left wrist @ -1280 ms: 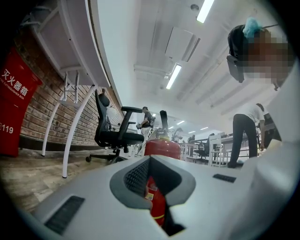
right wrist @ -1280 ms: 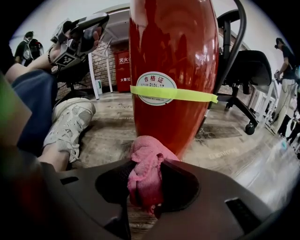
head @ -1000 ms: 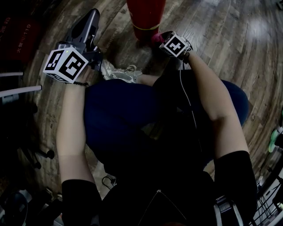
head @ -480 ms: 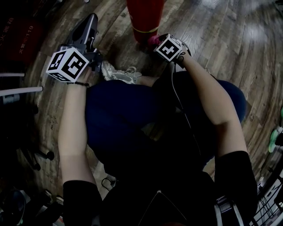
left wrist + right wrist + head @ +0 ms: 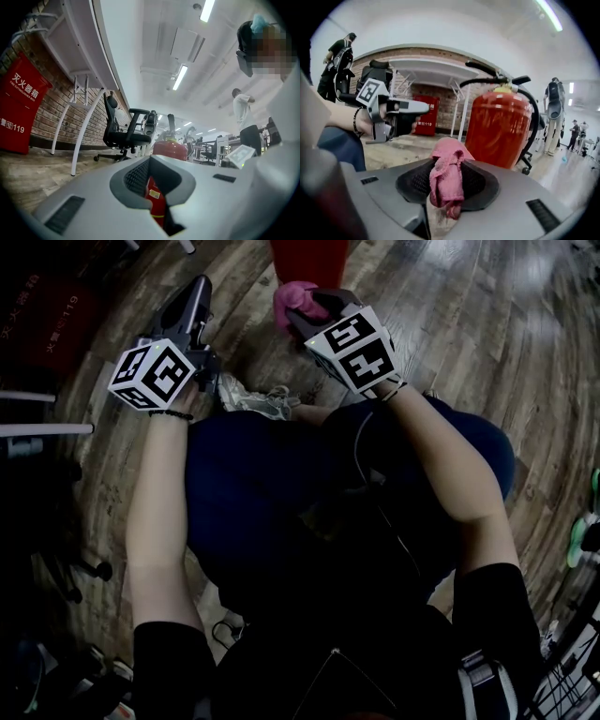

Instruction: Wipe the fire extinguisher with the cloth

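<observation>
The right tongs (image 5: 298, 307) are squeezed tight on a pink cloth (image 5: 446, 180). The cloth is bunched up and sticks out past the tips. The red fire extinguisher (image 5: 499, 126) stands upright on the wooden floor (image 5: 469, 324), right in front of that cloth. In the head view the cloth (image 5: 289, 298) sits just beside the bottom of the red tank (image 5: 309, 257). I cannot tell if they touch.

The left tongs (image 5: 192, 296) are closed up, with only a thin slit between the jaws, and they hold nothing. They point at the fire extinguisher from its other side but stay well apart from it. Through that slit you can see a bit of the red tank (image 5: 166, 150).

So how far along is the job? The cloth is picked up and brought close, so that part looks done. I think the rubbing itself is what is going on or about to start. The tank looks shiny and clean on the side we can see (but there is no wet mark or dust line to show which parts got wiped). The top with the black handle (image 5: 494, 72) and hose, and the far side, most likely need the cloth too.
</observation>
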`<state>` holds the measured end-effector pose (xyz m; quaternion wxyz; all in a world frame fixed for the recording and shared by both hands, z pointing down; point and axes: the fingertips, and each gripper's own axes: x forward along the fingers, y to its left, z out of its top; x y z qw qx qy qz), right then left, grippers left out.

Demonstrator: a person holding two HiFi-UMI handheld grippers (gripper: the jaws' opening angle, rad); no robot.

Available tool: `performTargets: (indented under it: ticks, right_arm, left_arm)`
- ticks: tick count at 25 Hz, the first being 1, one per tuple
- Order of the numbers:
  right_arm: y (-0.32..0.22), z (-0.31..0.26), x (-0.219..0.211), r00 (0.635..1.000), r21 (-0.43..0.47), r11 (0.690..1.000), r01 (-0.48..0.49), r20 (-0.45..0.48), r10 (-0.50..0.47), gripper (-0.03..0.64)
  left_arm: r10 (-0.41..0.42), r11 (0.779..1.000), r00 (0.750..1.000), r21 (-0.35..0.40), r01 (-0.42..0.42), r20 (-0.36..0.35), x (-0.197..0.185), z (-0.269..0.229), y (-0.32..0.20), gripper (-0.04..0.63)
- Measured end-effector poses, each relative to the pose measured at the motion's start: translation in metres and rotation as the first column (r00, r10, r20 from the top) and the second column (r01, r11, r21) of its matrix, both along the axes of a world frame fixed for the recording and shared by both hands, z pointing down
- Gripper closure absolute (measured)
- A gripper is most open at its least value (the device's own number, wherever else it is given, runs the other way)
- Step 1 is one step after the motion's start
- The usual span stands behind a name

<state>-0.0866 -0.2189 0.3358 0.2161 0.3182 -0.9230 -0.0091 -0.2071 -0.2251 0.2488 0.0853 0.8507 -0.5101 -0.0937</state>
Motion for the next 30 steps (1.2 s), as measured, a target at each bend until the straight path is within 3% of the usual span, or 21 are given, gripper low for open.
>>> performTargets:
  ticks: [3,7,12,14,30]
  right_arm:
    - [0.003,-0.042,0.003,0.999,0.132,0.991,-0.031,0.046,0.025,0.476]
    - [0.005,-0.081,0.008,0.996,0.302,0.951,-0.071,0.066,0.053,0.476]
    - [-0.002,-0.098,0.008,0.995,0.407,0.908,-0.099,0.061,0.081,0.476]
    - [-0.008,-0.097,0.007,0.994,0.422,0.900,-0.110,0.050,0.098,0.476]
    - [-0.020,-0.081,0.004,0.990,0.362,0.924,-0.122,0.114,0.086,0.476]
  left_arm:
    - [-0.003,1.000,1.000,0.000,0.003,0.002,0.000,0.000,0.000,0.580]
    - [0.002,1.000,1.000,0.000,-0.002,0.007,0.002,0.001,-0.001,0.580]
    - [0.009,1.000,1.000,-0.005,-0.009,0.014,0.004,0.004,-0.003,0.580]
    - [0.011,1.000,1.000,-0.009,-0.011,0.016,0.004,0.005,-0.003,0.580]
    - [0.019,1.000,1.000,-0.009,-0.019,0.013,0.006,0.005,-0.006,0.580]
